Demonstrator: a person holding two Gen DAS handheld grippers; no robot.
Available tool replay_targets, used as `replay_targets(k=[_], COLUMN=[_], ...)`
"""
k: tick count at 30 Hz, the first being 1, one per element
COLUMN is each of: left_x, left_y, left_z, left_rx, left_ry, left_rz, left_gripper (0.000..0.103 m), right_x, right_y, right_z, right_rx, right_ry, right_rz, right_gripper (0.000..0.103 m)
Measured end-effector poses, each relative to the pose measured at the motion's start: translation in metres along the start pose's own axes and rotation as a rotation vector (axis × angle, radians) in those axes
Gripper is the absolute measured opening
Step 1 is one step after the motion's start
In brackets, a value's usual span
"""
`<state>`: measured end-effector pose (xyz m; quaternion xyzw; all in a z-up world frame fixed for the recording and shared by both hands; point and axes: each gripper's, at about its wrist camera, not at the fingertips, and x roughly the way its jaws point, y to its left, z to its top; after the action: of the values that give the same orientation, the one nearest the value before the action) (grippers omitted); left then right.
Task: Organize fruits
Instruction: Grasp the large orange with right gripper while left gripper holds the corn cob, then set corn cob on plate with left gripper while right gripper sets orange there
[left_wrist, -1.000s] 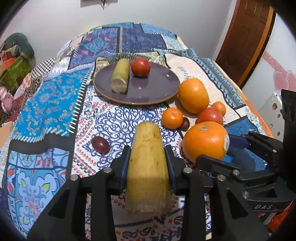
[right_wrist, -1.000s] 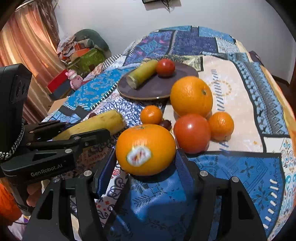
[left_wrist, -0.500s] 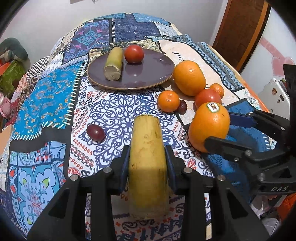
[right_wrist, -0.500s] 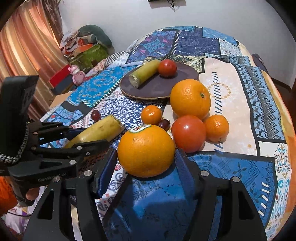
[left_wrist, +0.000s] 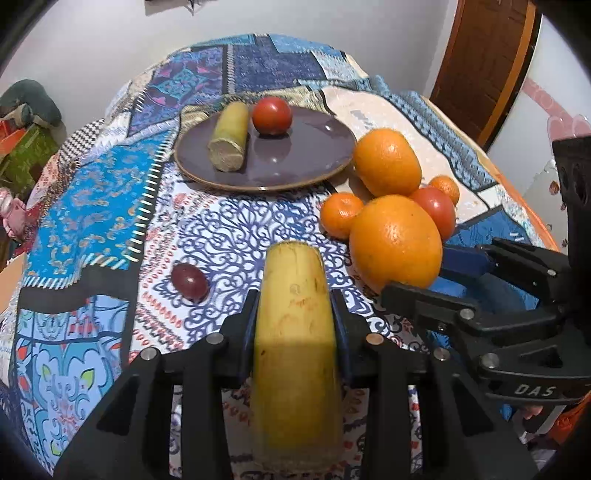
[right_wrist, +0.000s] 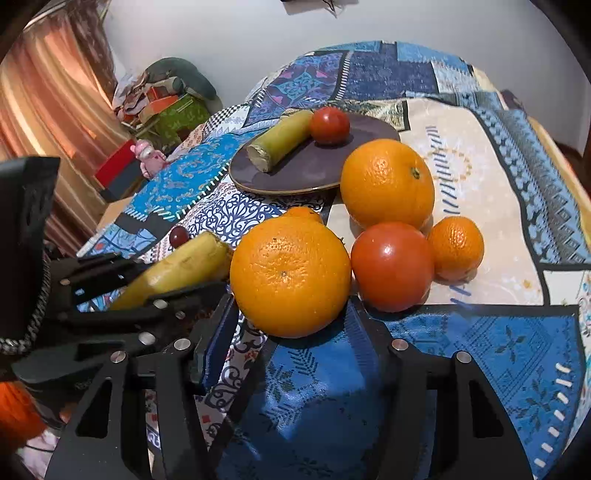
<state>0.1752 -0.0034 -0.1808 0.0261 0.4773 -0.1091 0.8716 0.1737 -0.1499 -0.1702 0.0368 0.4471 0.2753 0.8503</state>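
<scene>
- Two grips: left jaws (left_wrist: 295, 317) clamp the cane (left_wrist: 295, 354), its long axis aimed at the far plate (left_wrist: 317, 147).
- Right jaws (right_wrist: 291, 317), just closing, pinch the orange (right_wrist: 290, 275), right of the plate.

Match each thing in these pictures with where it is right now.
Things:
1. yellow stalk piece
2. big orange
3. small tomato
4. grape

Places:
A. on the purple plate
B. alone on the cloth
C. between the right tongs
D. clamped in the left tongs

Pairs: 1-D, 2-C, 3-A, 4-B
</scene>
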Motion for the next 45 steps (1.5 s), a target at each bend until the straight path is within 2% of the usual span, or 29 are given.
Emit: replay_targets(k=[5,10,13,19,21,22,25,28,30,33,38,45], left_x=[-0.023,-0.038,-0.04,-0.037,-0.035,-0.034,-0.036,-0.035,-0.035,-0.031,-0.007,-0.004], left_y=[0.009,0.012,0.012,0.011,0.012,0.012,0.013,0.01,0.008,0.007,0.012,0.009], left_z=[0.005,0.005,0.004,-0.003,-0.007,-0.008,-0.009,-0.009,-0.009,-0.01,-0.019,-0.018], left_rx=[-0.029,-0.035,-0.041,-0.035,-0.034,-0.035,-0.035,-0.012,0.003,0.007,-0.025,-0.018], left_ry=[-0.053,-0.079,-0.08,-0.065,-0.048,-0.043,-0.04,-0.034,-0.032,-0.019,0.082,0.043], left_rz=[0.005,0.004,-0.002,-0.006,-0.013,-0.015,-0.027,-0.02,-0.012,-0.009,-0.049,-0.013], left_gripper=[0.036,0.036,0.036,0.036,0.031,0.024,0.024,0.024,0.024,0.03,0.037,0.036], right_x=[-0.011,-0.018,-0.02,-0.006,0.001,0.004,0.008,0.009,0.007,0.004,0.0,-0.005], right_y=[0.002,0.001,-0.002,0.001,0.002,0.002,0.003,0.006,0.004,0.0,0.005,0.009], right_z=[-0.002,-0.011,-0.009,0.002,0.004,0.005,0.004,0.003,0.003,0.002,-0.001,-0.001], right_rx=[-0.039,-0.067,-0.044,-0.01,0.007,0.018,0.039,0.034,0.034,0.042,0.007,-0.009], right_ry=[-0.017,0.04,0.046,0.056,0.06,0.063,0.052,0.04,0.033,0.031,0.023,0.021], right_rz=[-0.012,-0.014,-0.002,-0.011,-0.012,-0.011,-0.017,-0.031,-0.035,-0.013,-0.028,-0.013], right_gripper=[0.053,0.053,0.053,0.066,0.07,0.07,0.071,0.069,0.064,0.063,0.063,0.062])
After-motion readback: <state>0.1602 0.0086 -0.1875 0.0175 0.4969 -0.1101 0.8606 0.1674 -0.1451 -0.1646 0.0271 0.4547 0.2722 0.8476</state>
